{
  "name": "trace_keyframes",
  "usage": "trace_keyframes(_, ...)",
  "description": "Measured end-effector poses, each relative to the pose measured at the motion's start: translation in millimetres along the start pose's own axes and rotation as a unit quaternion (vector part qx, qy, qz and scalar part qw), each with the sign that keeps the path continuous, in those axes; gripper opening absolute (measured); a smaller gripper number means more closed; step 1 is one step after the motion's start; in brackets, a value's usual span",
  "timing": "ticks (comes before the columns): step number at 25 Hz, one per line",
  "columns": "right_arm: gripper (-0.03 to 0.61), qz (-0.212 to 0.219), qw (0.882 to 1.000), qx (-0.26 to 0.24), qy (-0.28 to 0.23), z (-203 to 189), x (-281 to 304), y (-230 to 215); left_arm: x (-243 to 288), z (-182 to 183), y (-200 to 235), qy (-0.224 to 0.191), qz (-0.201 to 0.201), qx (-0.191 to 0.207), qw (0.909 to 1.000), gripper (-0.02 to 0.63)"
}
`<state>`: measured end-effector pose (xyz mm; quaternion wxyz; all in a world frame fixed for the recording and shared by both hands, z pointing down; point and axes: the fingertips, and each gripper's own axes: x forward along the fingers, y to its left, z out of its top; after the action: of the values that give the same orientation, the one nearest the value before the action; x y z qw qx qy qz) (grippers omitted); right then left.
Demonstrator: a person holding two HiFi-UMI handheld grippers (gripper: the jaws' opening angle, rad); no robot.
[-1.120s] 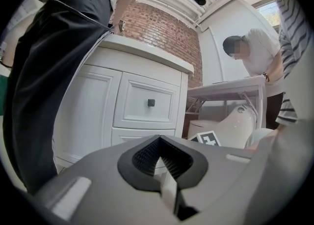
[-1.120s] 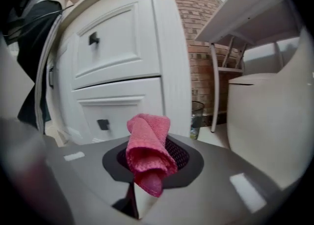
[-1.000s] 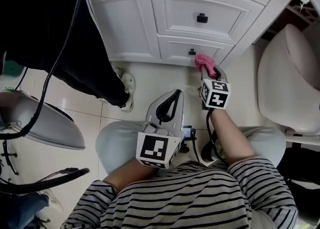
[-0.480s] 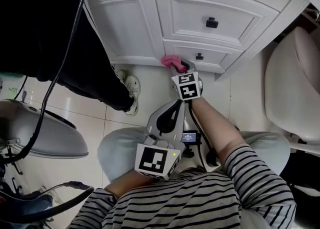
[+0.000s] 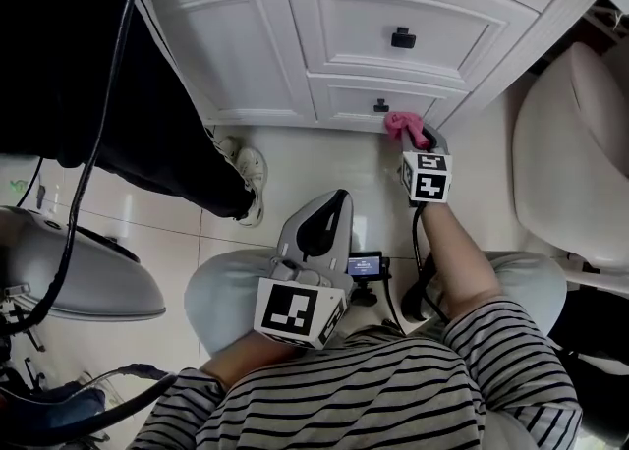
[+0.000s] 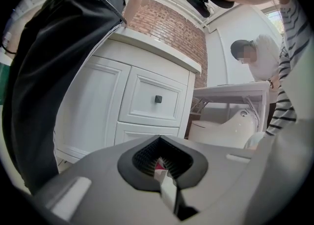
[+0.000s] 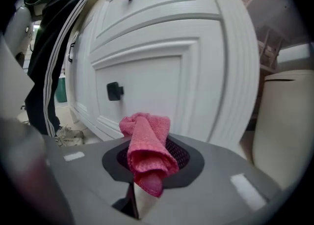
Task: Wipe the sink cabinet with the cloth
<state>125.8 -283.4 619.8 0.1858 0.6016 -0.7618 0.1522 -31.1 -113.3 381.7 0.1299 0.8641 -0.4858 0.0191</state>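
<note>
The white sink cabinet (image 5: 256, 35) fills the top of the head view, with two drawers that carry black knobs (image 5: 402, 39). My right gripper (image 5: 421, 140) is shut on a pink cloth (image 5: 404, 125), and the cloth is pressed against the lower drawer's right end, by the cabinet's base. In the right gripper view the pink cloth (image 7: 146, 146) bunches up between the jaws, close to the lower drawer (image 7: 147, 89) and its knob (image 7: 114, 91). My left gripper (image 5: 319, 232) rests low over my lap, shut with nothing in it; it faces the cabinet (image 6: 147, 103).
A person in black trousers (image 5: 88, 75) stands at the cabinet's left, one white shoe (image 5: 246, 175) on the tiled floor. A white toilet (image 5: 570, 173) sits at the right. Cables (image 5: 418, 271) hang by my right arm. A grey appliance (image 5: 69, 261) lies at the left.
My right gripper swept the pink cloth along the cabinet's bottom from the left back to the right end of the lower drawer. The left gripper stayed over my lap.
</note>
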Motion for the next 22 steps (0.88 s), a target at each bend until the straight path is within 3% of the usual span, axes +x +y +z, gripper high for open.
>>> trace_keyframes(7, 0.091, -0.090, 0.995, 0.014, 0.035, -18.2, -32.9, -62.6, -2.4, 2.9, -4.8, -0.012, -0.001, 0.014, 0.9998, -0.006)
trace_keyframes(11, 0.089, -0.124, 0.991, 0.050, 0.012, 14.6, -75.4, -86.4, -1.7, 4.3, -8.6, -0.011, 0.003, 0.034, 0.9994, -0.006)
trace_keyframes(14, 0.089, -0.105, 0.992, 0.059, -0.041, 69.8, -121.3, -81.3, -0.2, 5.0, -12.7, -0.012, 0.008, 0.047, 0.9988, -0.006)
trace_keyframes(17, 0.091, -0.049, 0.992, 0.062, -0.101, 122.1, -180.1, -59.5, -0.7, 6.5, -18.0, -0.014, 0.015, 0.059, 0.9981, -0.006)
trace_keyframes(20, 0.095, 0.015, 0.985, 0.094, -0.145, 140.7, -241.2, -31.3, -7.2, 5.7, -24.8, -0.013, 0.022, 0.076, 0.9968, -0.006)
trace_keyframes(22, 0.095, 0.036, 0.980, 0.106, -0.162, 135.7, -272.7, -16.2, -12.6, 5.1, -28.6, -0.013, 0.027, 0.083, 0.9961, -0.006)
